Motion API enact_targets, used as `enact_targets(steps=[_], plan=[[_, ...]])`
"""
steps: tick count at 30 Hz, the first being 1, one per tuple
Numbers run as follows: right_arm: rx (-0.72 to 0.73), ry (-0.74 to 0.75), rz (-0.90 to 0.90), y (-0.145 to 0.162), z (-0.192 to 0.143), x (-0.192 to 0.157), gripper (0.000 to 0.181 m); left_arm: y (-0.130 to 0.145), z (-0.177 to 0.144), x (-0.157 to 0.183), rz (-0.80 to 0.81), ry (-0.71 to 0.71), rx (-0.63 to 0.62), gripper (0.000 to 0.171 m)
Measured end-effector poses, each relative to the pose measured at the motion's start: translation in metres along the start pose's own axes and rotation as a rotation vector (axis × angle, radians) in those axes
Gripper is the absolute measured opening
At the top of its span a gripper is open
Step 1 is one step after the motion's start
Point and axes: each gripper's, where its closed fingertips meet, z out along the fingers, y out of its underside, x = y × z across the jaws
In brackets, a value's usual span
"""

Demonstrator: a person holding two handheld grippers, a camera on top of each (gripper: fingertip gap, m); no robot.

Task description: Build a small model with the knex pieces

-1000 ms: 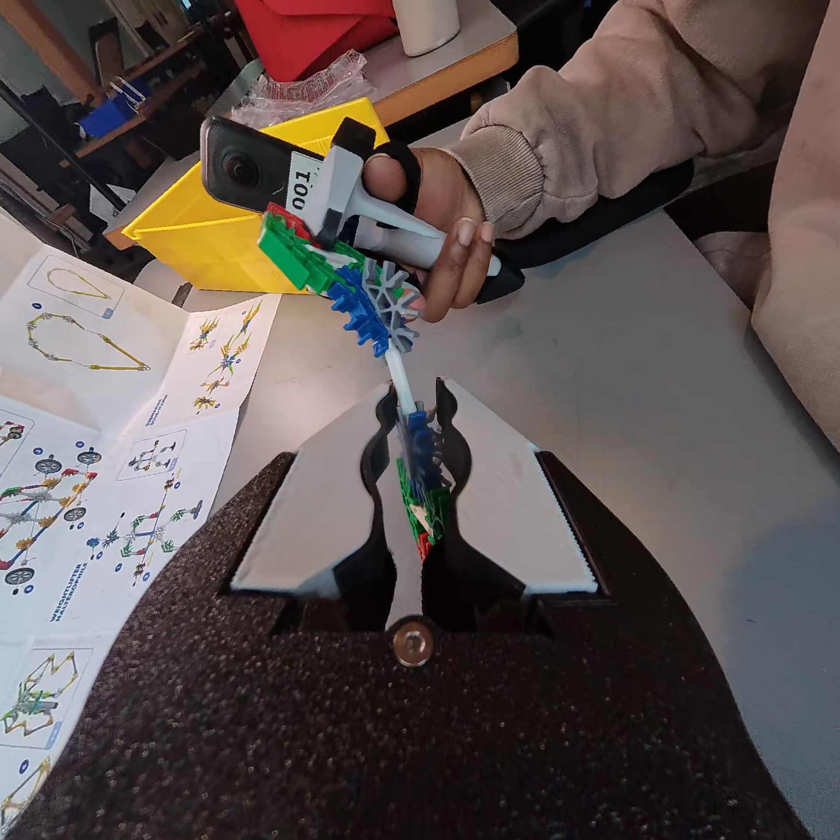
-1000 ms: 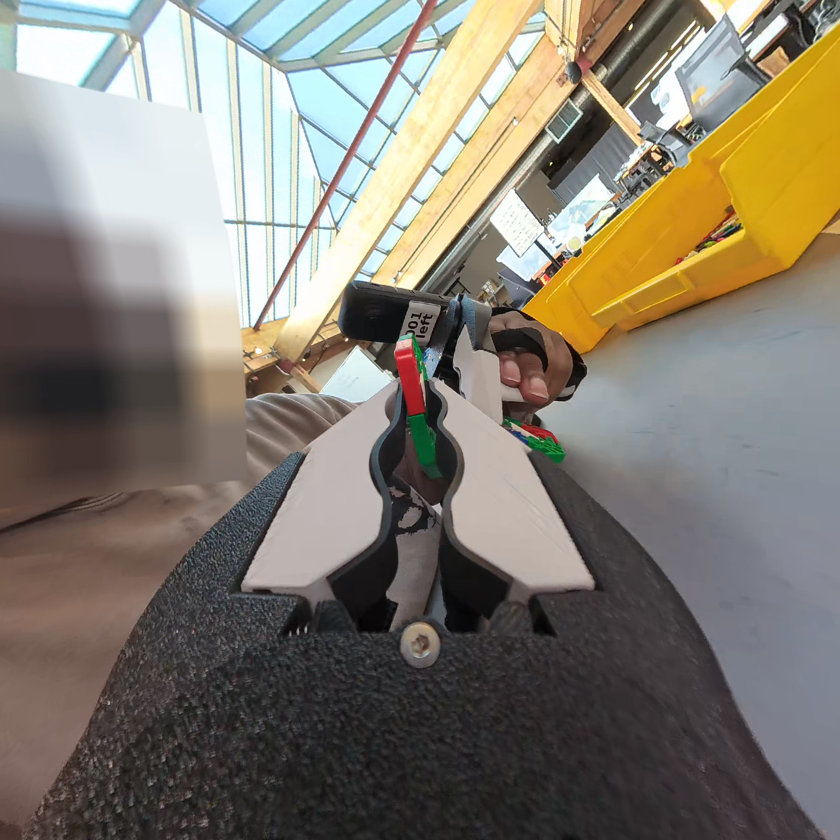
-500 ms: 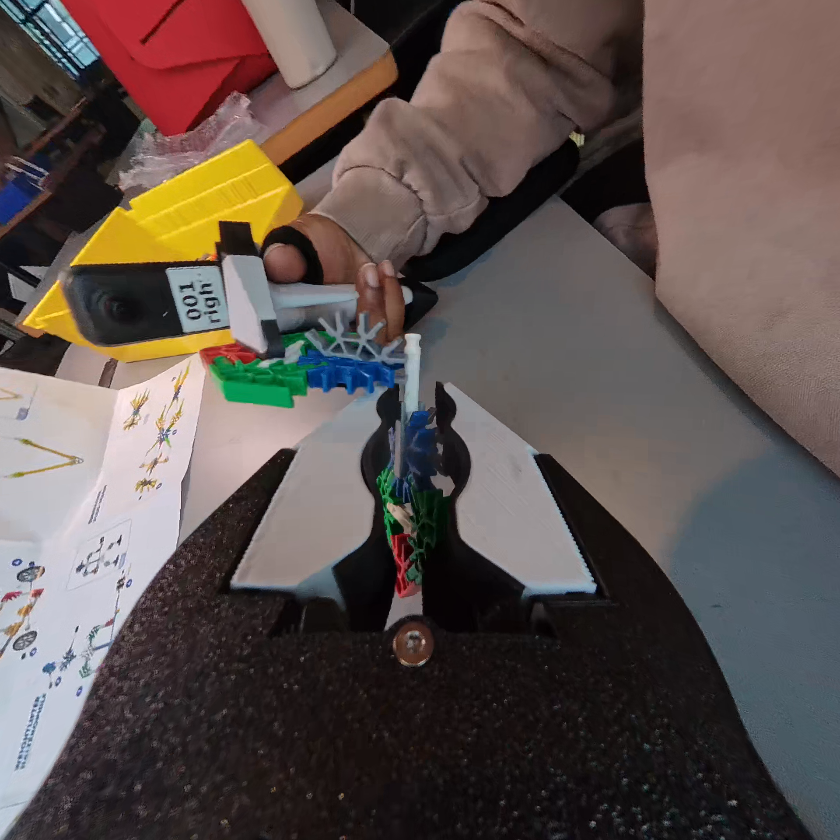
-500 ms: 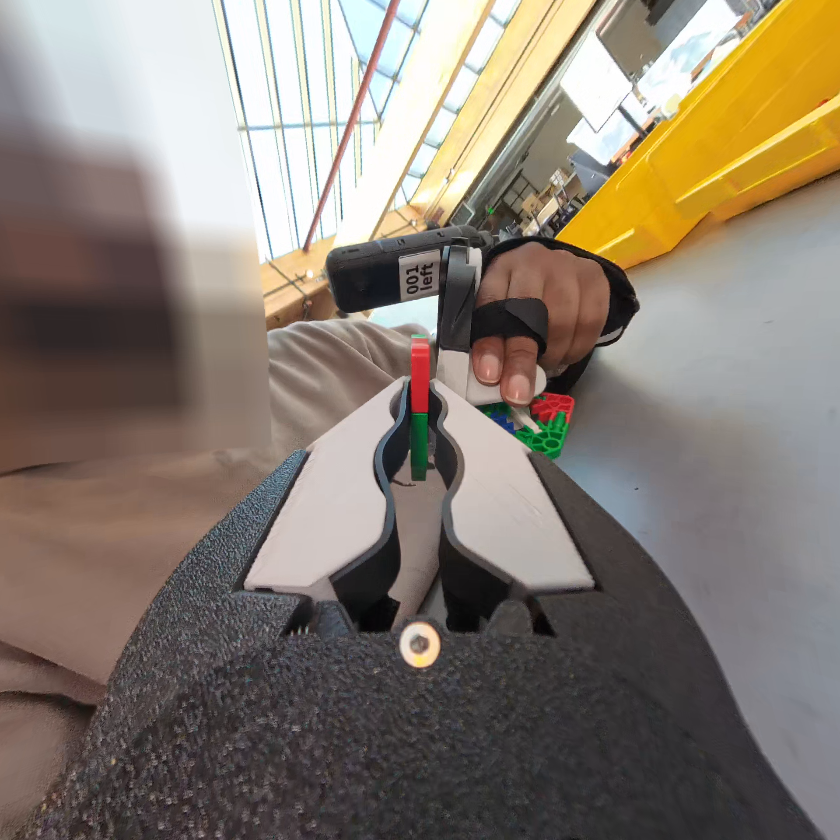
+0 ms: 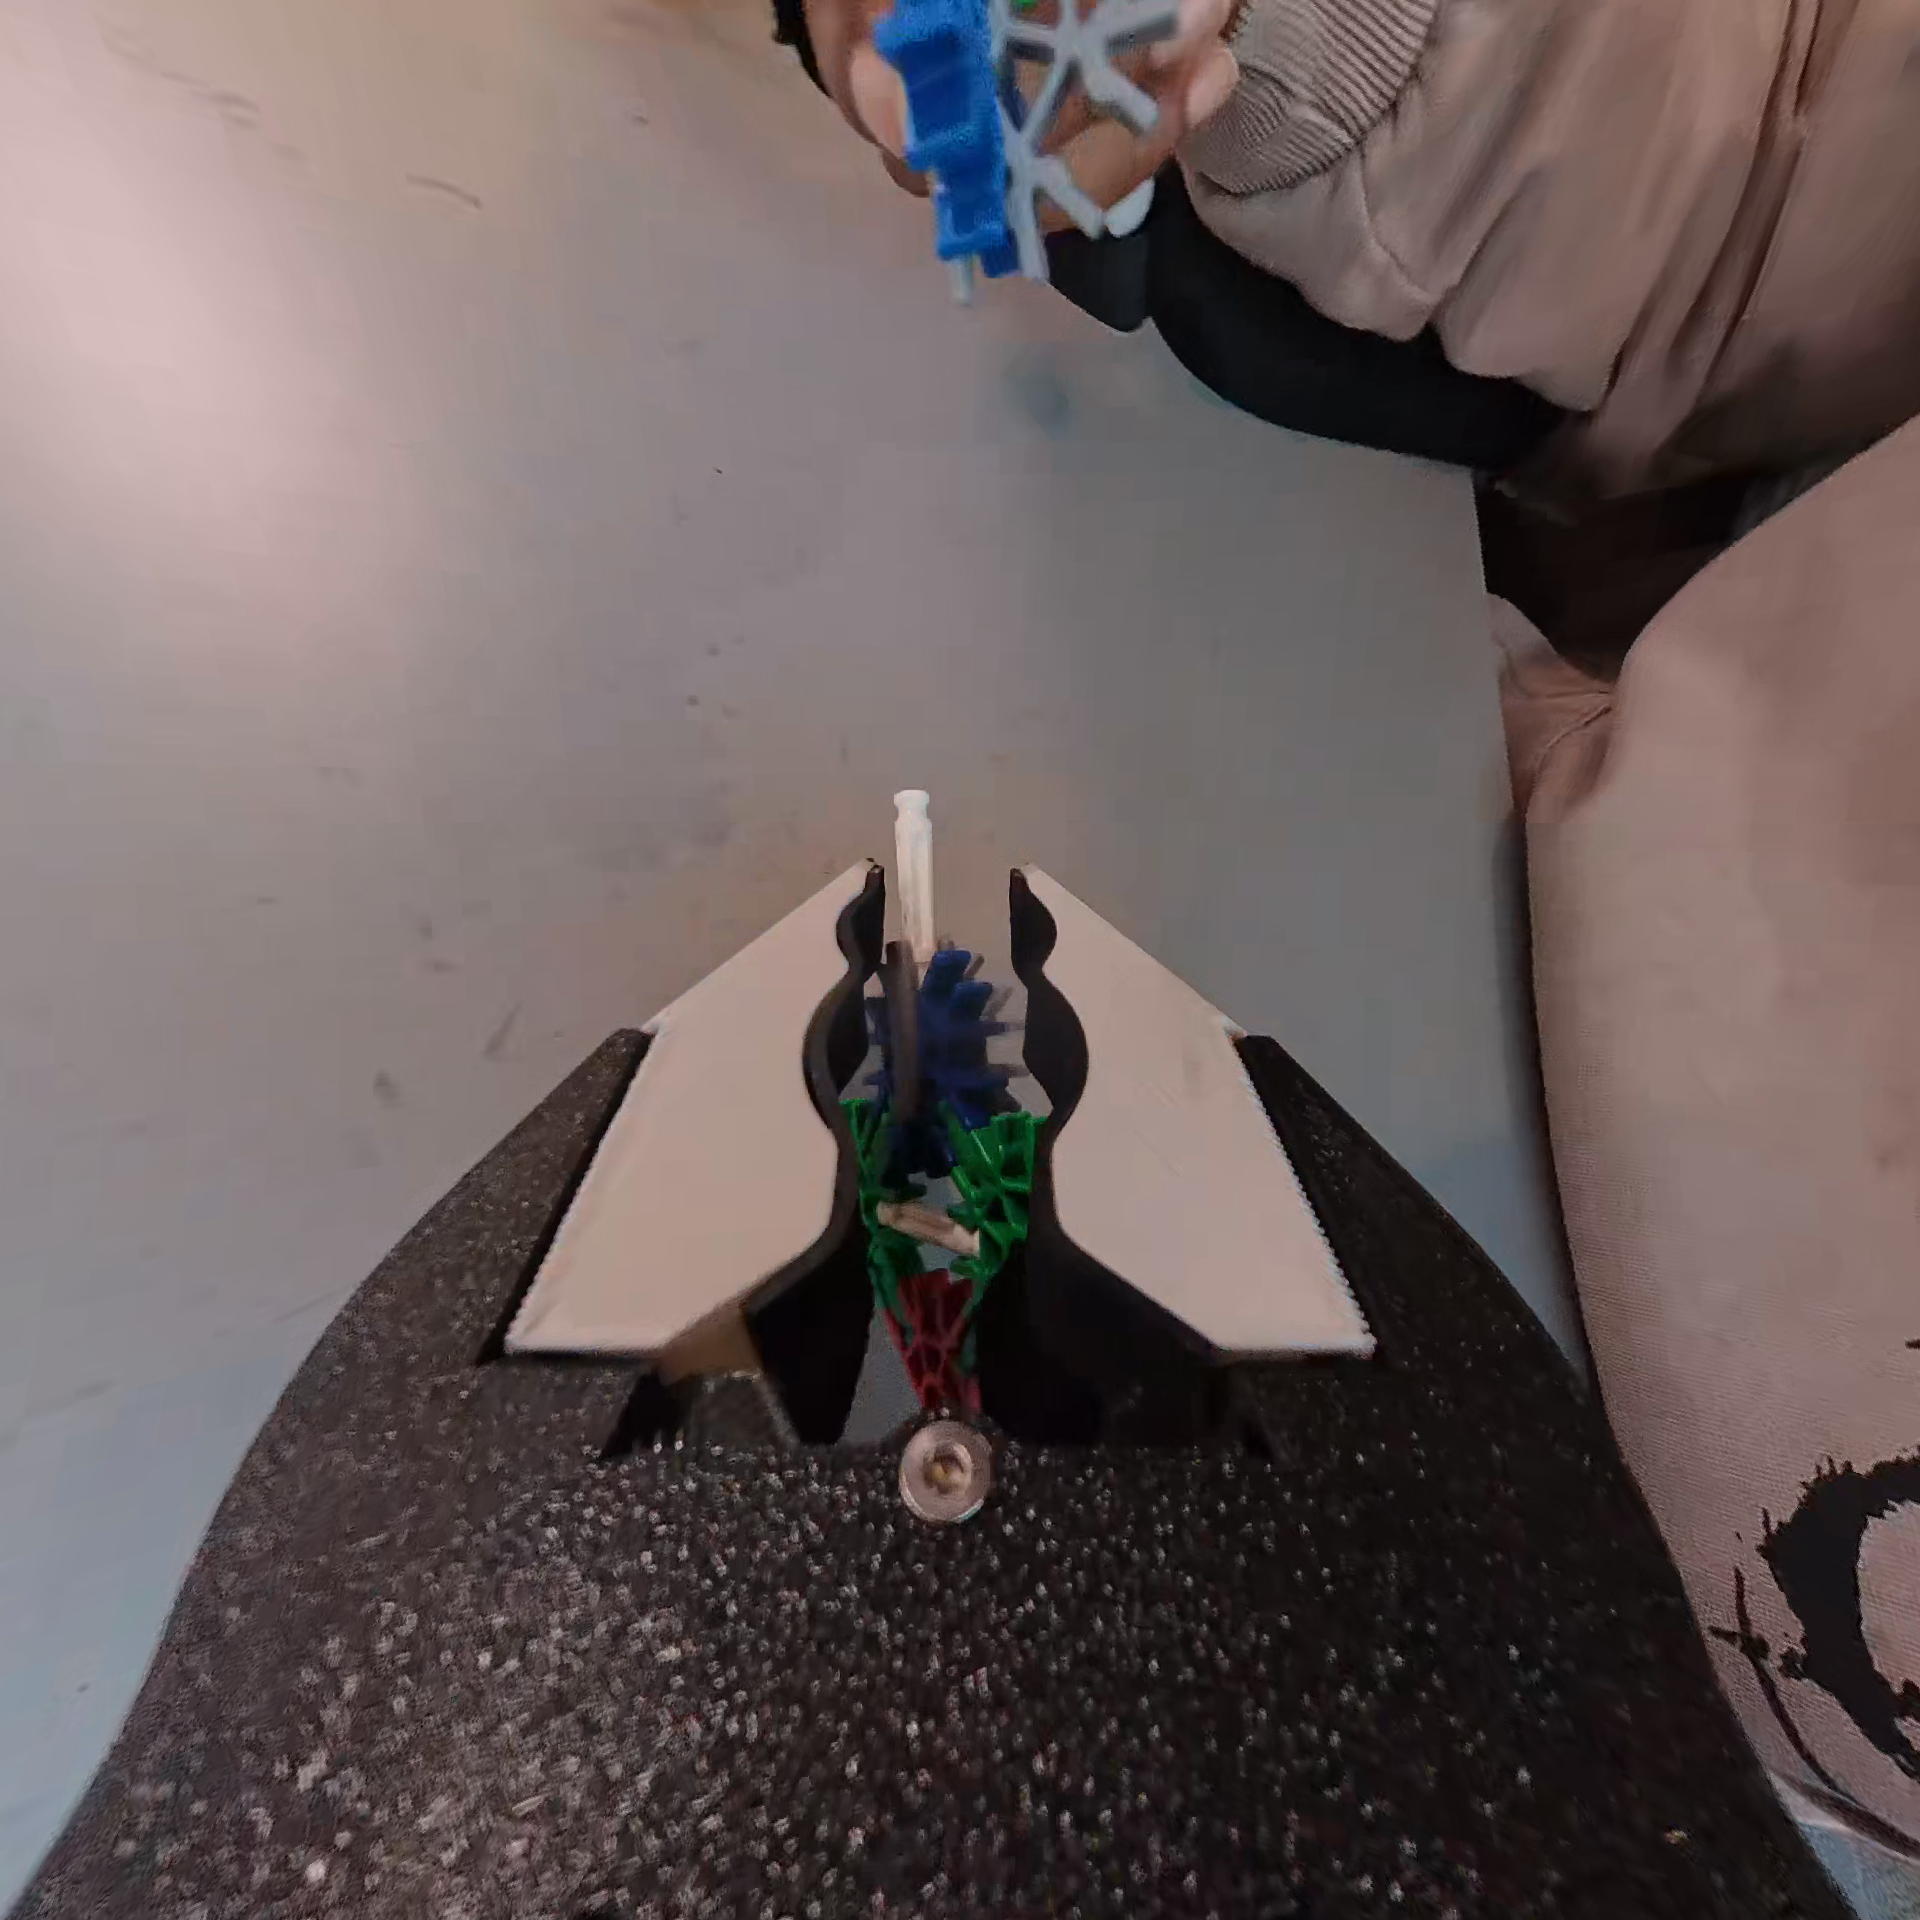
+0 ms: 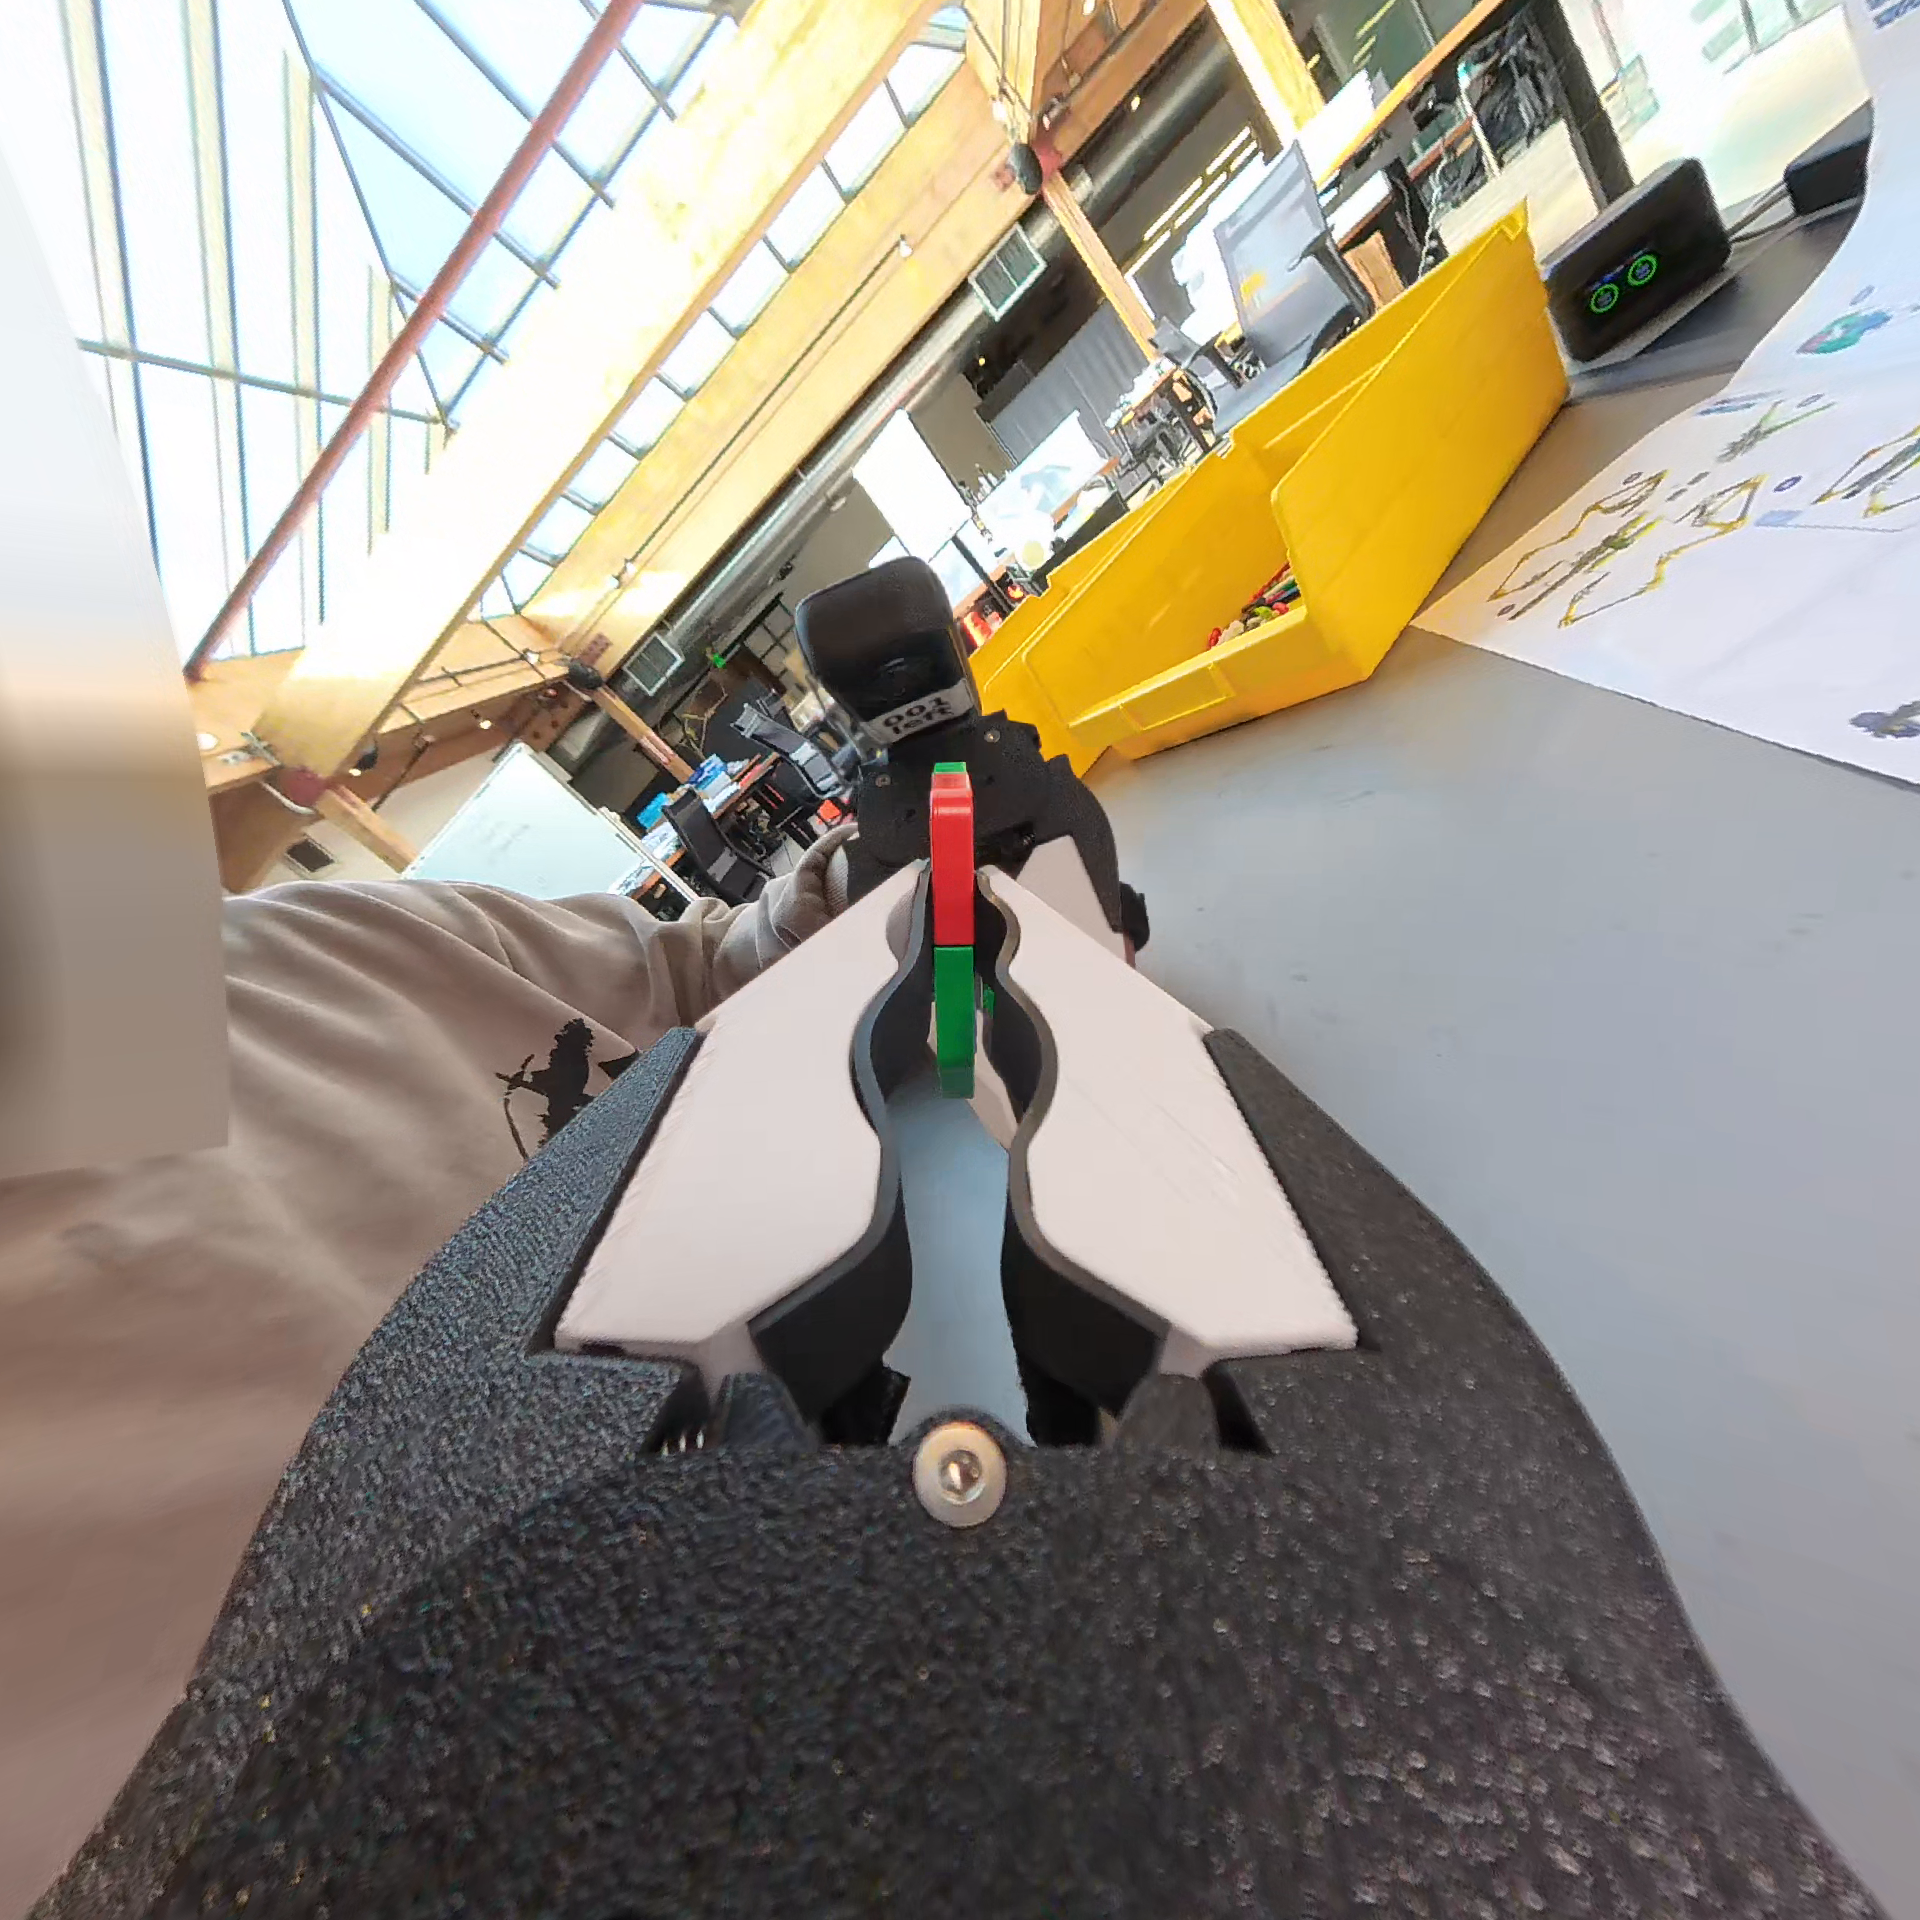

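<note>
The white rod (image 5: pixel 913 873) stood out forward past the tips of the left gripper (image 5: pixel 940 883), its long axis in line with the fingers (image 5: pixel 727 1122). It rose from a cluster of blue, green and red connectors (image 5: pixel 940 1132) wedged between them, so the fingers sat narrowed around that cluster. Ahead and a little to the right, well apart from the rod's tip, hung the blue and grey connectors (image 5: pixel 997 135) of the other piece, over the grey desk (image 5: pixel 416 520). The right gripper (image 6: pixel 951 883) was closed narrowly on that piece's red and green flat end (image 6: pixel 952 935). A yellow bin (image 6: pixel 1299 582) lay beyond.
</note>
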Motion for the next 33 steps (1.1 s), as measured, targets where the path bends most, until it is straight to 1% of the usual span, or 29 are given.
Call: enact_targets(steps=[4, 7, 10, 13, 15, 18, 20, 23, 24, 26, 28, 30, 33], plan=[[-0.029, 0.047, -0.016, 0.007, 0.002, 0.008, 0.004, -0.006, -0.011, -0.021, -0.043, -0.064, 0.069, 0.04], [-0.06, 0.128, -0.031, 0.012, 0.001, 0.02, 0.004, -0.012, -0.022, -0.028, -0.04, -0.089, 0.115, 0.043], [-0.154, 0.273, -0.046, 0.025, -0.004, 0.042, 0.005, -0.016, -0.033, -0.034, -0.012, -0.131, 0.139, 0.045], [-0.287, 0.453, -0.1, 0.043, -0.014, 0.068, 0.005, -0.014, -0.043, -0.035, 0.003, -0.143, 0.131, 0.045], [-0.366, 0.544, -0.149, 0.051, -0.021, 0.078, 0.005, -0.009, -0.048, -0.036, -0.004, -0.146, 0.104, 0.045], [-0.399, 0.618, -0.202, 0.05, -0.028, 0.083, 0.008, 0.004, -0.054, -0.049, -0.016, -0.208, 0.045, 0.047], [-0.395, 0.698, -0.248, 0.043, -0.036, 0.092, 0.018, 0.013, -0.058, -0.059, -0.028, -0.258, -0.002, 0.048], [-0.338, 0.831, -0.313, 0.023, -0.053, 0.104, 0.05, 0.023, -0.055, -0.062, -0.033, -0.271, -0.049, 0.048], [-0.321, 0.88, -0.346, 0.015, -0.06, 0.108, 0.055, 0.022, -0.053, -0.062, -0.022, -0.277, -0.053, 0.048], [-0.284, 0.957, -0.43, -0.001, -0.072, 0.11, 0.059, 0.021, -0.048, -0.059, 0.005, -0.277, -0.06, 0.048], [-0.228, 0.933, -0.502, -0.013, -0.068, 0.1, 0.058, 0.019, -0.044, -0.057, 0.042, -0.289, -0.067, 0.042], [-0.19, 0.864, -0.557, -0.019, -0.056, 0.087, 0.057, 0.018, -0.041, -0.055, 0.08, -0.299, -0.082, 0.033], [-0.225, 0.808, -0.619, -0.012, -0.043, 0.078, 0.058, 0.022, -0.037, -0.058, 0.149, -0.353, -0.131, 0.019]])
